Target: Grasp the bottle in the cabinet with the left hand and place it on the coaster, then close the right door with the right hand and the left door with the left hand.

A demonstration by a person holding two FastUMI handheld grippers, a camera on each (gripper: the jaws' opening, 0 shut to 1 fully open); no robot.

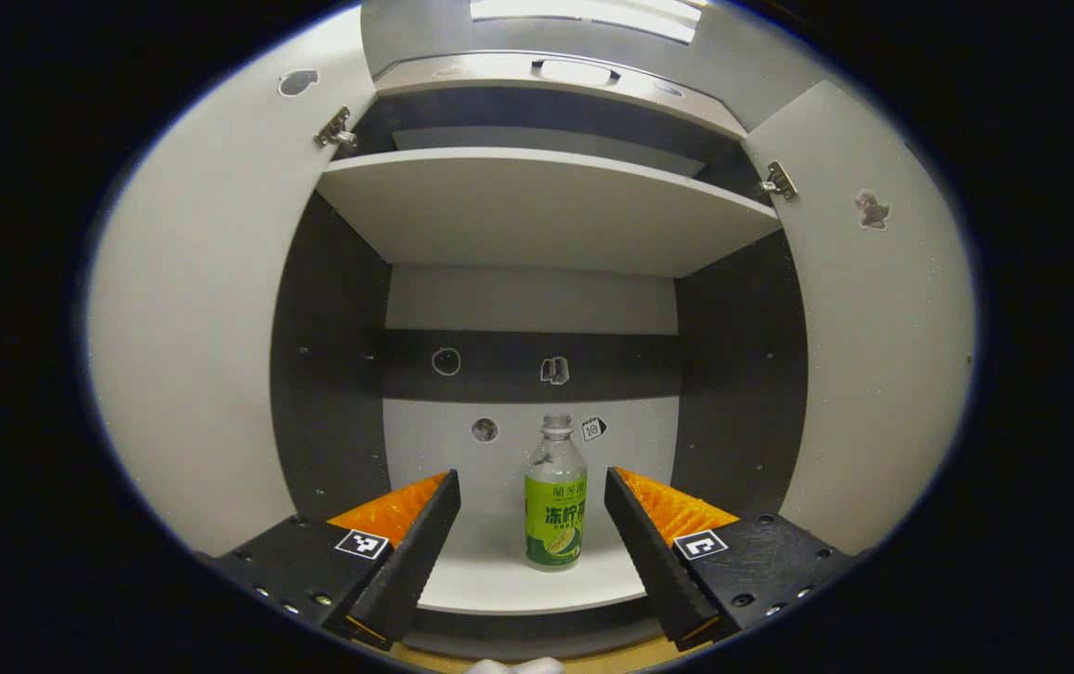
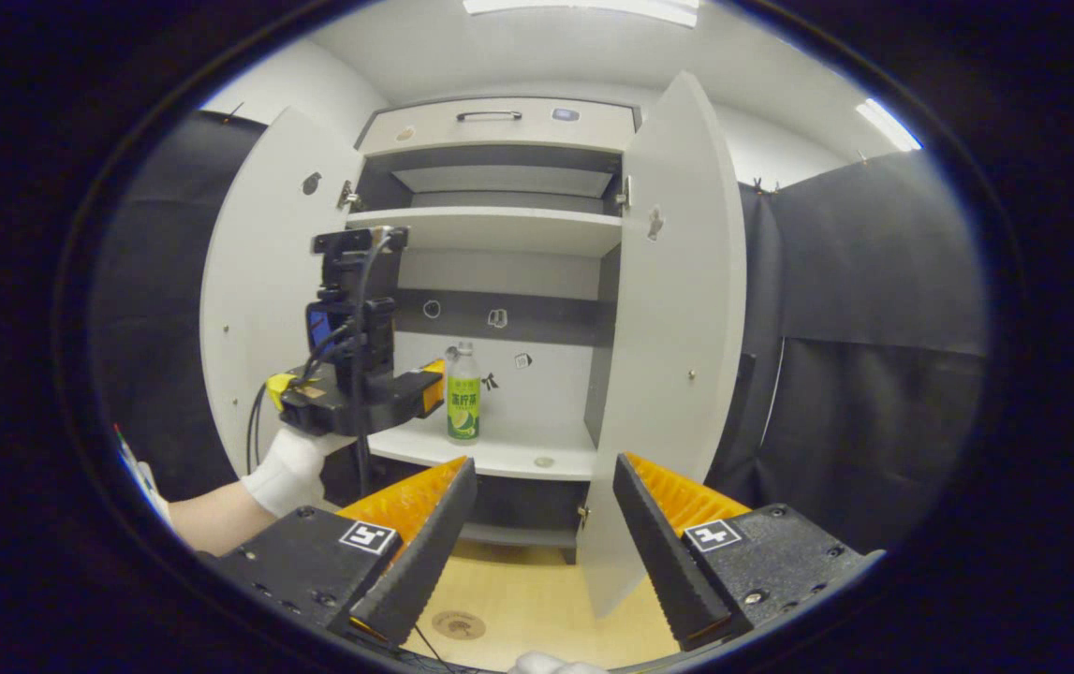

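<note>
Left tongs [image 1: 529, 510]: spread, lined up on upright bottle [image 1: 555, 494] at 12 o'clock; advance straight.
Right tongs [image 2: 541, 505]: spread, idle.

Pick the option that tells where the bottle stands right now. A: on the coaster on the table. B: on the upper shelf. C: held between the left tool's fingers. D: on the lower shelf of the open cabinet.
D: the bottle stands upright on the cabinet's lower shelf, with the open left tool in front of it, not touching.
</note>
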